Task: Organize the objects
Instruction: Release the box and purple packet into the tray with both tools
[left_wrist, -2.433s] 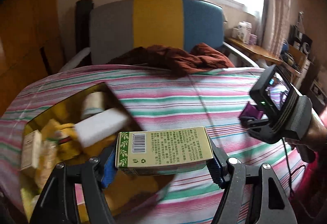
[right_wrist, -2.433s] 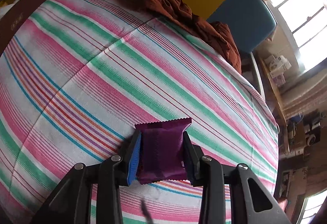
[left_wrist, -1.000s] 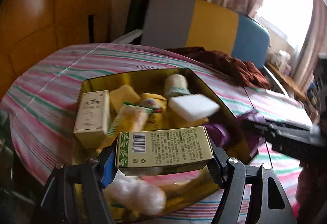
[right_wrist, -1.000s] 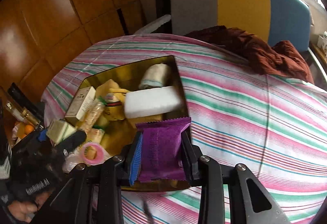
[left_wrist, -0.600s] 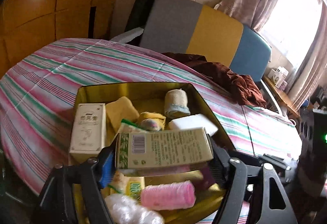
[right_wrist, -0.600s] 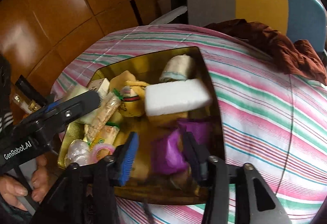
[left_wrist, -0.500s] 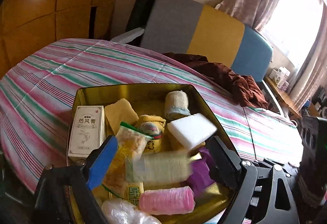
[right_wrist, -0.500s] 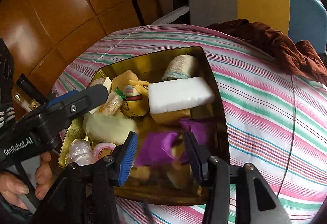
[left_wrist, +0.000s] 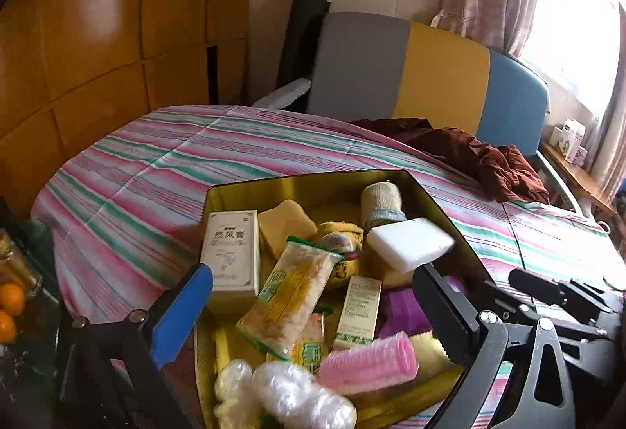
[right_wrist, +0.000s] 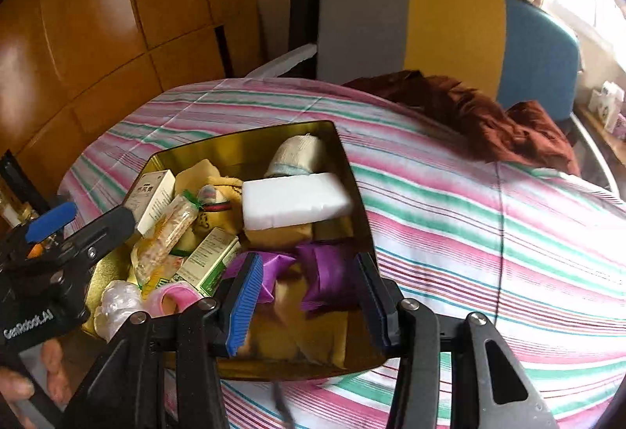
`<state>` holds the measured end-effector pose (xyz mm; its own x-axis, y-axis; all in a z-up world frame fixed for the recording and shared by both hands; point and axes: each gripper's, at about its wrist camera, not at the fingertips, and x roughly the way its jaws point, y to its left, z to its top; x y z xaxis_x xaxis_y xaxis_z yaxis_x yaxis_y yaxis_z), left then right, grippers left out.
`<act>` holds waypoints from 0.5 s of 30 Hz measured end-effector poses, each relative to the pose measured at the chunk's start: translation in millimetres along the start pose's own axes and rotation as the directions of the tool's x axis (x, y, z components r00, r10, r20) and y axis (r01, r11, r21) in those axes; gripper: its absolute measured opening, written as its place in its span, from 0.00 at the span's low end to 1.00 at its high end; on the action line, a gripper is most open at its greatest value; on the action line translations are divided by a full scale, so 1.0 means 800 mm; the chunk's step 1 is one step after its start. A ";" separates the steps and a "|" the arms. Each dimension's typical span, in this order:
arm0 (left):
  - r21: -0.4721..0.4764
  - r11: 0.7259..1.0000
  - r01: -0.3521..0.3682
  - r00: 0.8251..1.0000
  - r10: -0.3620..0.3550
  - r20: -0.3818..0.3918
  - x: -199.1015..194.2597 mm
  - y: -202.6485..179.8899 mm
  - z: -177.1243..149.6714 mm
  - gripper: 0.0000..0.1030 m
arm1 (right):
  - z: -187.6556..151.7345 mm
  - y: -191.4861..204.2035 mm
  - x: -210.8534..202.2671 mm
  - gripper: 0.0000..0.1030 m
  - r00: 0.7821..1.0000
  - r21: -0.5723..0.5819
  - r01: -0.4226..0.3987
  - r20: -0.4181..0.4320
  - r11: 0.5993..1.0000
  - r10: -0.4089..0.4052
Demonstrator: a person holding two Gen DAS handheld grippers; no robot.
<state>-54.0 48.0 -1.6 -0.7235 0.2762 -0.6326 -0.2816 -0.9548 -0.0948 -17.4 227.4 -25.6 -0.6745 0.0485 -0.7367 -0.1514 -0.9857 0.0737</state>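
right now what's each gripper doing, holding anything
left gripper: jaws opening wide, holding nothing, above the gold tin
right gripper: open, holding nothing

Bed with striped sheet; on it gold tray of items, crumpled brown cloth by headboard.

The gold box's near edge is hidden behind gripper frames; box labels cannot be read.

Black grippers, blue pads, silver screws
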 end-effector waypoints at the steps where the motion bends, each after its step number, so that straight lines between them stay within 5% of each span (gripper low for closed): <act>1: -0.002 1.000 -0.004 1.000 0.004 -0.002 -0.003 0.000 -0.002 0.99 | -0.001 0.001 -0.003 0.47 1.000 -0.003 0.009 0.004 1.000 -0.009; 15: -0.023 0.996 -0.087 0.996 0.086 -0.033 -0.028 -0.013 -0.034 1.00 | -0.028 -0.002 -0.022 0.47 0.998 0.022 0.059 0.020 0.998 -0.060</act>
<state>-17.7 48.9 -7.2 -0.7241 0.1892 -0.6633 -0.2028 -0.9775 -0.0574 10.6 224.6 -27.7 -0.6789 0.1106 -0.7259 -0.2071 -0.9773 0.0448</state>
